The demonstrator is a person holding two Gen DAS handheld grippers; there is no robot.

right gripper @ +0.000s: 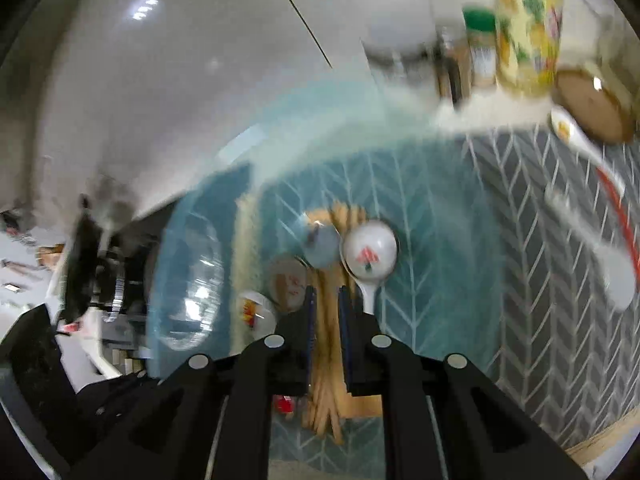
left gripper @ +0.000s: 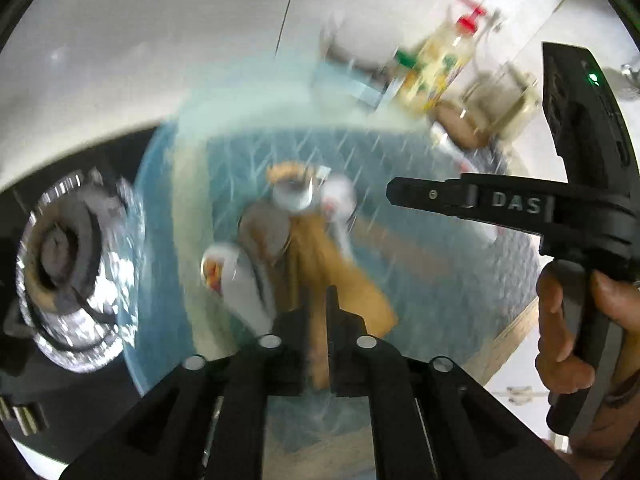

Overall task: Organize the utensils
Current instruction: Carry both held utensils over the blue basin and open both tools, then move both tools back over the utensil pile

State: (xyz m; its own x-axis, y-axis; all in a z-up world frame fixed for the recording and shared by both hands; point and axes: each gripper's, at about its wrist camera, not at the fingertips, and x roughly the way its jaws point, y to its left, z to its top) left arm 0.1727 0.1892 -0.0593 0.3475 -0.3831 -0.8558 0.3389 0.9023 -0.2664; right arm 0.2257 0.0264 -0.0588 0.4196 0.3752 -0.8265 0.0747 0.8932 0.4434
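So both tongs are pointing down at a blue herringbone mat (right gripper: pixel 440 208), and everything is looking pretty blurry. The left tongs (left gripper: pixel 318 344) are sitting nearly closed, with only a thin gap showing, and a wooden utensil (left gripper: pixel 320 280) is running right up through that gap; can't tell if the pads are actually pinching it or just framing it. The right tongs (right gripper: pixel 325 340) are also standing narrow, with a bundle of wooden sticks (right gripper: pixel 326 400) lying between the fingers, and again I can't say for sure whether it's gripped. In the left view the right tongs are hanging off to the side over the mat, with a hand (left gripper: pixel 568 320) wrapping the handle. Just ahead of the right fingertips, a white spoon with a red print (right gripper: pixel 370 252) is lying touching the sticks, with a bluish spoon bowl (right gripper: pixel 320 246) beside it and two more printed spoons (right gripper: pixel 288 282) sitting to the left, so I'm counting four in that cluster. Two more white spoons (right gripper: pixel 576 136) are lying well apart at the far right of the mat. A clear glass bowl (right gripper: pixel 192 280) is sitting at the mat's left edge, and a yellow bottle (right gripper: pixel 528 40) plus a green-capped jar (right gripper: pixel 480 40) are standing behind on the tabletop (right gripper: pixel 200 100).
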